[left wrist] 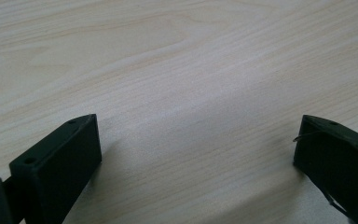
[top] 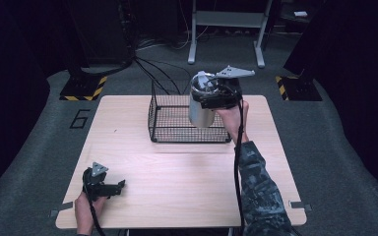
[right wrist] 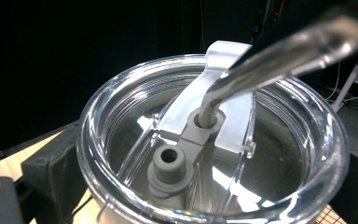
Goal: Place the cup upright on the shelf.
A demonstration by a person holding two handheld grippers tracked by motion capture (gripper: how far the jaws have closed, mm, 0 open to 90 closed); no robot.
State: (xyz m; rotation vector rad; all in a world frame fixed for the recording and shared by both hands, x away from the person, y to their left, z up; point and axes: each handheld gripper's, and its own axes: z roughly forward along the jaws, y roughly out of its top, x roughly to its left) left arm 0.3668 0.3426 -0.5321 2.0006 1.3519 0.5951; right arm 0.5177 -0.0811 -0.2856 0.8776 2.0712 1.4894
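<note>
A steel tumbler (top: 200,105) with a clear lid (right wrist: 209,140) and a metal straw (right wrist: 279,56) hangs over the right part of a black wire basket (top: 170,129) at the table's far middle. My right gripper (top: 215,98) is shut on the tumbler just below its lid; its black jaws flank the cup in the right gripper view. My left gripper (top: 123,185) rests on the wooden table (top: 177,172) near the front left corner, open, with bare wood between its fingers (left wrist: 56,163).
The basket stands near the table's far edge and looks to hold nothing besides the cup above it. Cables, a white stand and yellow-black striped bases lie on the grey floor beyond the table.
</note>
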